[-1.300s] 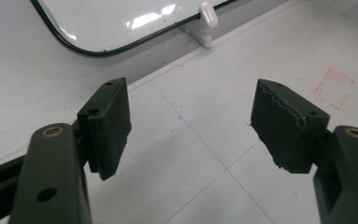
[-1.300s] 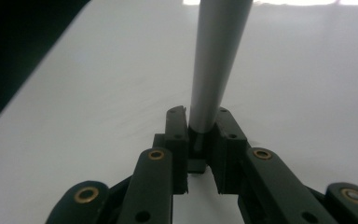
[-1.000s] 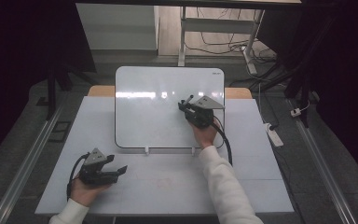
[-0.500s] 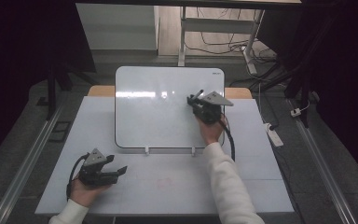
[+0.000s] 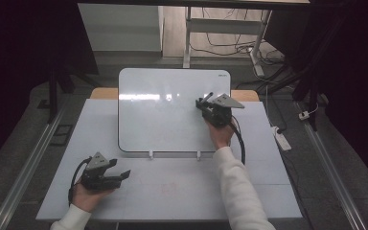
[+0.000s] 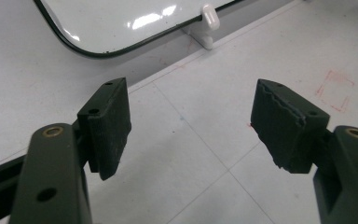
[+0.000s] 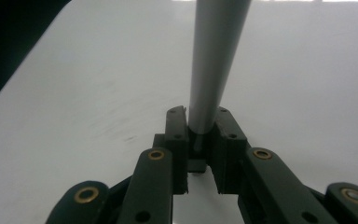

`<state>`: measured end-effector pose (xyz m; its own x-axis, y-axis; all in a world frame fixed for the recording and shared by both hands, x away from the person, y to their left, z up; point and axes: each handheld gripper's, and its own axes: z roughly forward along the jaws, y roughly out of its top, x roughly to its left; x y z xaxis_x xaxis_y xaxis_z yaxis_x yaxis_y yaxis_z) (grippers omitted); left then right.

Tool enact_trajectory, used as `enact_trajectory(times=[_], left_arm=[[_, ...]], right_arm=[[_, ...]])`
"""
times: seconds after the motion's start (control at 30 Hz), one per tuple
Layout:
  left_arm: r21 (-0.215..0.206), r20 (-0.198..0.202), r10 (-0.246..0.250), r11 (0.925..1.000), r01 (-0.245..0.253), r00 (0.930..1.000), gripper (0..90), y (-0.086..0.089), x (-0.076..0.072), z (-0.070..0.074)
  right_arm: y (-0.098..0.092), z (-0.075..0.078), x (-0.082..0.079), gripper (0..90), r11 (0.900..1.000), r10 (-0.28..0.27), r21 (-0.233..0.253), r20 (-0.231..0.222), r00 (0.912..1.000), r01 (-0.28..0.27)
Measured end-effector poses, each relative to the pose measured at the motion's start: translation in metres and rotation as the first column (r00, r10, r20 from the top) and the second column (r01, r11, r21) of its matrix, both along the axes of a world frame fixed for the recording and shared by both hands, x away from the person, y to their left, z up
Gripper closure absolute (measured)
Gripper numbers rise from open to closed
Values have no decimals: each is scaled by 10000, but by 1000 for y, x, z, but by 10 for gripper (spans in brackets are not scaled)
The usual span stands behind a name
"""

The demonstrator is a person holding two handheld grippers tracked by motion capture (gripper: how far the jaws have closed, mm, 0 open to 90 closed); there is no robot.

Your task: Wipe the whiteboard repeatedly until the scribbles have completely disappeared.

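Since a second ago the right gripper has slid up and right over the whiteboard in the high view, while the left gripper rests wide open and empty on the table. From the right gripper view, its jaws are clamped on a grey marker whose tip is hidden, so I judge light, steady pressure best for writing.

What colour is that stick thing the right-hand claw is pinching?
Plain grey. The stick, clamped in the right gripper, shows best in the right gripper view.
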<state>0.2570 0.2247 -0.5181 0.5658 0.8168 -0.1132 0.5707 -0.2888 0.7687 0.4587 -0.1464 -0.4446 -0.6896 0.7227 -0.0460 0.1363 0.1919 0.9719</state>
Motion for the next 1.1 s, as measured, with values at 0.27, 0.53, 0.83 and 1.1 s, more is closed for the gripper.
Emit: enact_trajectory(times=[0.27,0.53,0.83,1.1], left_arm=[[-17,63,-17,10000,17,10000,290,0,-1,1],[-46,117,-8,10000,8,9999,290,1,-2,2],[-95,197,76,9999,-74,9998,290,1,-2,3],[-130,291,122,9998,-118,9995,290,0,-2,4]], right_arm=[[28,3,4,783,9997,240,57,28,9997,-240],[23,-1,-3,783,9990,288,-334,-130,9995,-292],[5,-7,-18,783,9948,357,-935,-515,9980,-404],[-19,7,-45,783,9969,774,-95,-494,9958,-780]])
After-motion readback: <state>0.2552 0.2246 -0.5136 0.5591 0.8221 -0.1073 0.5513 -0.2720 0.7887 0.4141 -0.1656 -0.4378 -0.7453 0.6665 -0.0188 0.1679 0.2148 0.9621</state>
